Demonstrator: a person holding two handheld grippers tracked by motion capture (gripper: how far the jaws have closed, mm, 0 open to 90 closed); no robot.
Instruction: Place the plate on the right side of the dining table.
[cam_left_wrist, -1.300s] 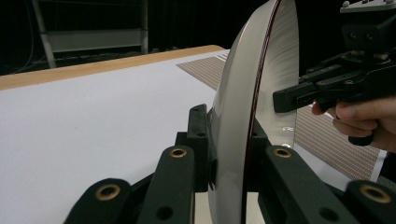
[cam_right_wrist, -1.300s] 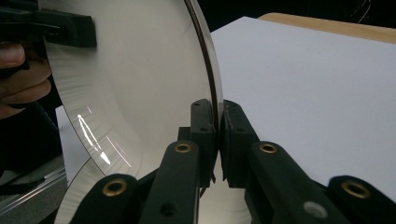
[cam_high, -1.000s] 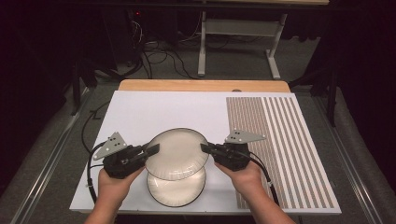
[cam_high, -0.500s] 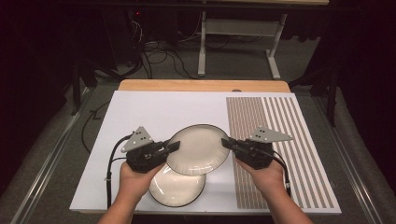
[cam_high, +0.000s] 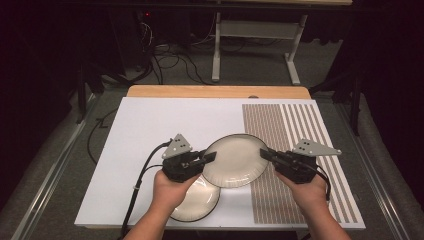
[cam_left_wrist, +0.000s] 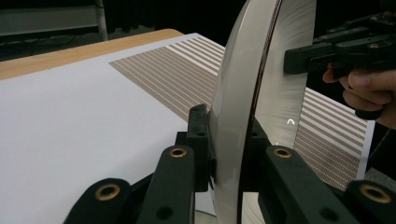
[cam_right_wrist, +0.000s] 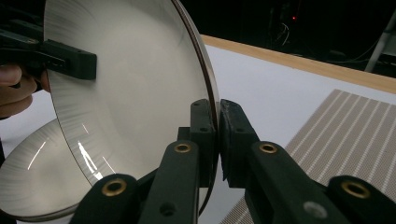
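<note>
White surface carries your move: both grippers, left gripper and right gripper, clamp the round pale glass plate, now shifted toward three o'clock, clear of the second plate at seven o'clock.

A white sheet covers most of the table, whose wooden edge shows along the far side. A panel of brown and white stripes takes up the sheet's right part. Beyond the table, a metal stand with splayed feet rests on the grey floor, and a tangle of black cables lies to its left.
</note>
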